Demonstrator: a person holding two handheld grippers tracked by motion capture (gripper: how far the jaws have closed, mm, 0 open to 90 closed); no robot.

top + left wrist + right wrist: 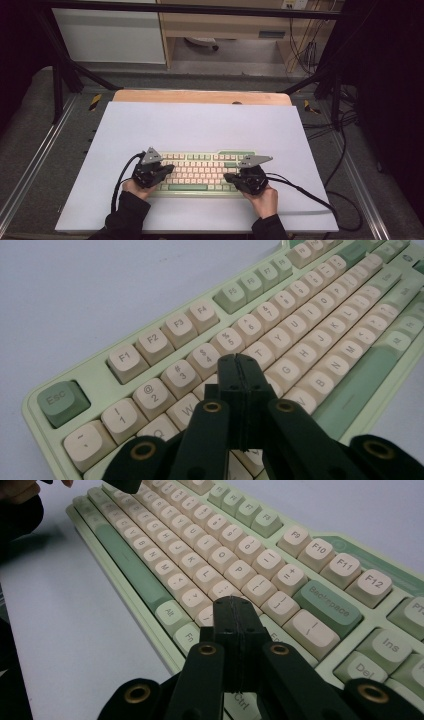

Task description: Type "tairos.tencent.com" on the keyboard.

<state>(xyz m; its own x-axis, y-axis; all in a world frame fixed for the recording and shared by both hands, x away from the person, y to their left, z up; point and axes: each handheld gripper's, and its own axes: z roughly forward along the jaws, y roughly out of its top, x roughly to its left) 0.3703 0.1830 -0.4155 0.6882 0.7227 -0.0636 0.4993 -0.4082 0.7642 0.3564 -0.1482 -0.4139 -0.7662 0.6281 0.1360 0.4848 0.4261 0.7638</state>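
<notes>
High view: we see the keyboard [200, 172] lying on the white sheet [200, 125], at its near middle.
Left gripper [169, 169]: over the keyboard's left end; jaws pressed together, nothing between them, tips above the letter rows.
Right gripper [229, 177]: over the keyboard's right end; jaws pressed together, empty, near the Backspace key [327, 607].
</notes>
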